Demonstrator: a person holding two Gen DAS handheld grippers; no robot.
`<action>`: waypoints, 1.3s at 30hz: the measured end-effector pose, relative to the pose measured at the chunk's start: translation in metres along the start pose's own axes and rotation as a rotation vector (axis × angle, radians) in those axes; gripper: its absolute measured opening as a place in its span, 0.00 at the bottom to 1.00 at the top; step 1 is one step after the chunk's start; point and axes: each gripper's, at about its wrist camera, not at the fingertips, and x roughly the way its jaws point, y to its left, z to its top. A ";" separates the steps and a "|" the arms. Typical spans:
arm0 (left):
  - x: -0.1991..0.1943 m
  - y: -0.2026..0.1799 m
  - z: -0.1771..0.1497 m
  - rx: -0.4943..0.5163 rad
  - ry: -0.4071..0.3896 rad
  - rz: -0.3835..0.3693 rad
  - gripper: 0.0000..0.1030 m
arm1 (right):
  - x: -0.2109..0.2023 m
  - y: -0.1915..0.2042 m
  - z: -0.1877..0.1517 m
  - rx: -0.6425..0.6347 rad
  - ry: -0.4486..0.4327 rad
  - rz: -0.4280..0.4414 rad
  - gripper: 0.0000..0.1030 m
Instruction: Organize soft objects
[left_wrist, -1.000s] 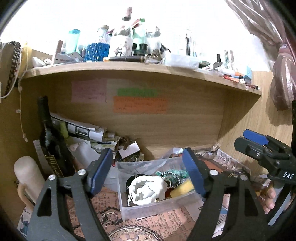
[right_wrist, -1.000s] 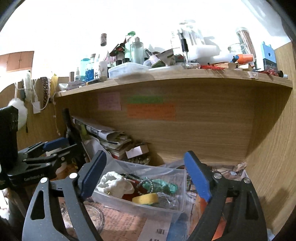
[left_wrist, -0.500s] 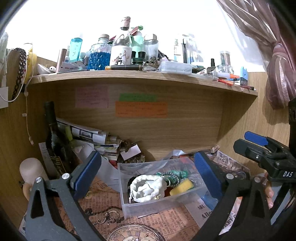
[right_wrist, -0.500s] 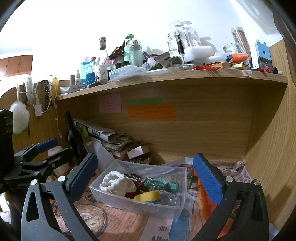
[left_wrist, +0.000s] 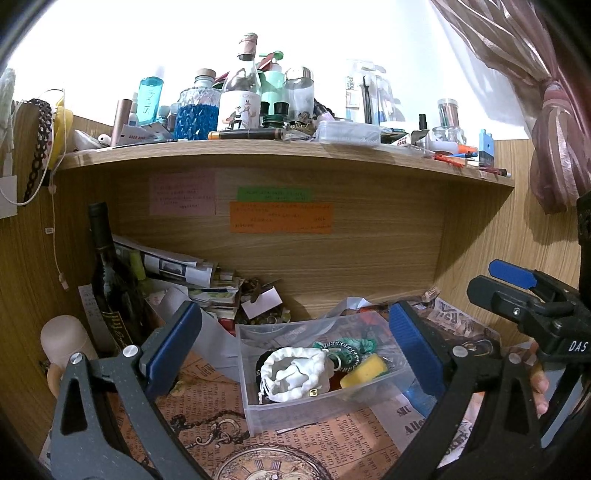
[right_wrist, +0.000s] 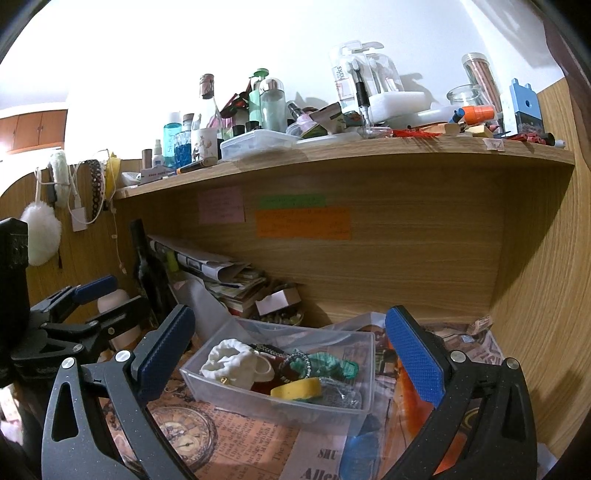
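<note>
A clear plastic bin (left_wrist: 255, 410) (right_wrist: 207, 387) stands on the paper-covered desk under a wooden shelf. In it lie a white drawstring pouch (left_wrist: 295, 373) (right_wrist: 231, 362), a yellow sponge (left_wrist: 364, 369) (right_wrist: 295, 389), a green scrunchie (left_wrist: 360, 343) (right_wrist: 325, 363) and a beaded bracelet (left_wrist: 341, 349). My left gripper (left_wrist: 295, 343) is open and empty, held back from the bin and above it. My right gripper (right_wrist: 291, 350) is open and empty, also short of the bin. Each gripper shows in the other's view, the right one (left_wrist: 524, 295) and the left one (right_wrist: 88, 310).
A dark wine bottle (left_wrist: 109, 280) and a stack of papers and magazines (left_wrist: 192, 280) stand at the back left. A pale rounded object (left_wrist: 64, 343) sits at far left. The shelf (left_wrist: 280, 147) above is crowded with bottles and jars. A curtain (left_wrist: 554, 122) hangs at right.
Both grippers have pulled back and up from the bin and their jaws have opened wider. The bin and its contents have not moved.
</note>
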 end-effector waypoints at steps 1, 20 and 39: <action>0.000 0.000 0.000 0.004 -0.002 0.001 1.00 | 0.000 0.000 0.000 0.000 -0.001 0.000 1.00; 0.000 0.000 0.000 0.006 0.000 0.004 1.00 | -0.002 0.004 0.000 -0.001 -0.003 0.004 1.00; 0.005 0.003 -0.002 0.003 0.021 -0.021 1.00 | 0.000 0.007 -0.002 0.002 0.002 0.000 1.00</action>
